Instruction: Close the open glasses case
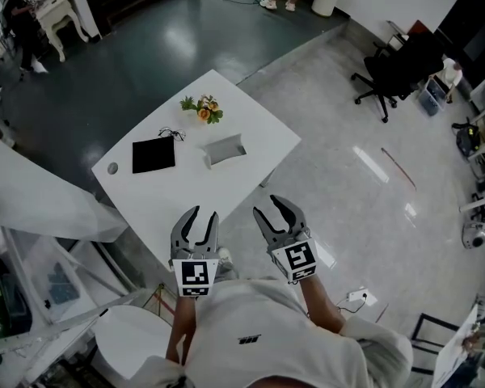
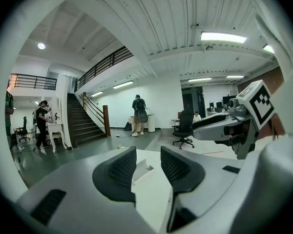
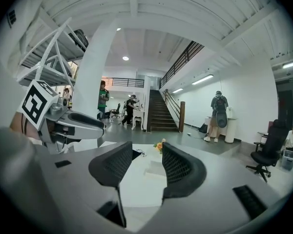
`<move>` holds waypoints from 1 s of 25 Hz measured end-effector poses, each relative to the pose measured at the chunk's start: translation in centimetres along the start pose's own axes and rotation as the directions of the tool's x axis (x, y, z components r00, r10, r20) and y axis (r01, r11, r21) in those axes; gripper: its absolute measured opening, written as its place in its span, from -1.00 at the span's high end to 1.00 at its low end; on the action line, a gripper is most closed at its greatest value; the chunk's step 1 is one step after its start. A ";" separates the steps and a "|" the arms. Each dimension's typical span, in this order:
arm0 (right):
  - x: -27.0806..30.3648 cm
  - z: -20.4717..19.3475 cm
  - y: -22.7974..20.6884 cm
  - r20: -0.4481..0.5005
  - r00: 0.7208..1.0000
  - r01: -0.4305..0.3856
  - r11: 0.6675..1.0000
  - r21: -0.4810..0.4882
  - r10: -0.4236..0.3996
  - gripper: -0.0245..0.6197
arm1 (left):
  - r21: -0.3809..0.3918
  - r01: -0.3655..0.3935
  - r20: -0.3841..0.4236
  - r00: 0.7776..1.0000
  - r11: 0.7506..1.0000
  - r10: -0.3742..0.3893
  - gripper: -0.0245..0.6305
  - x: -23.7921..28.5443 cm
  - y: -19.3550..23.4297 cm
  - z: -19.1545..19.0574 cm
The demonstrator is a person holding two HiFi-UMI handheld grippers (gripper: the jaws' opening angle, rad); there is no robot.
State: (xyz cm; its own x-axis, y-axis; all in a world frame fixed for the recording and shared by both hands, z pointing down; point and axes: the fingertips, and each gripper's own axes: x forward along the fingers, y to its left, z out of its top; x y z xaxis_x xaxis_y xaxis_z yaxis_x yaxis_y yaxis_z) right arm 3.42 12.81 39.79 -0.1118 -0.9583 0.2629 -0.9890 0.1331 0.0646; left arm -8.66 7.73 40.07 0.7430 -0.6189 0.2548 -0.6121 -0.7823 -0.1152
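Observation:
The open grey glasses case (image 1: 225,149) lies on the white table (image 1: 259,128), right of centre, with its lid up. Both grippers hover side by side at the table's near edge, well short of the case. My left gripper (image 1: 202,217) is open with nothing between its jaws. My right gripper (image 1: 273,208) is open and empty too. In the left gripper view the case (image 2: 142,169) shows far off between the jaws of the left gripper (image 2: 147,150). The right gripper view has the case (image 3: 155,169) ahead of the right gripper (image 3: 147,146).
A black square cloth (image 1: 153,154) lies left of the case, with a pair of glasses (image 1: 171,134) behind it. A small flower bunch (image 1: 204,109) sits at the table's far side. A black office chair (image 1: 392,75) stands on the floor to the right. People stand in the distance.

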 end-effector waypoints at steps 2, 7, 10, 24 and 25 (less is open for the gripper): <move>1.0 0.2 -0.1 -0.007 1.000 0.016 1.000 0.007 -0.016 0.32 | 0.001 0.017 0.004 1.000 1.000 -0.017 0.41 0.8 0.8 0.0; 3.5 0.4 -0.3 -0.015 0.999 0.043 0.999 0.004 -0.043 0.32 | 0.006 0.049 0.013 0.999 0.999 -0.049 0.41 2.8 2.7 0.1; 4.9 1.0 -0.2 -0.018 0.998 0.059 0.998 0.013 -0.058 0.32 | 0.009 0.067 0.018 0.998 0.998 -0.067 0.41 3.8 3.9 0.1; 9.2 1.6 -1.3 -0.037 0.993 0.112 0.994 -0.007 -0.112 0.33 | 0.005 0.125 0.041 0.991 0.992 -0.125 0.41 7.9 6.9 0.0; 9.5 1.7 -1.4 -0.038 0.993 0.112 0.994 -0.006 -0.112 0.33 | 0.005 0.128 0.043 0.991 0.992 -0.128 0.41 8.2 7.0 0.1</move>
State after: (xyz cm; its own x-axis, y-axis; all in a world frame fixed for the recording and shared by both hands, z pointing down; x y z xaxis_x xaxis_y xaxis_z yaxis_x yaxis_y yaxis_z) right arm 3.63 3.13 40.56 0.0039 -0.9569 0.2905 -0.9947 0.0262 0.0998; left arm -6.82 -2.86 41.27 0.8261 -0.5162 0.2262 -0.5107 -0.8554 -0.0869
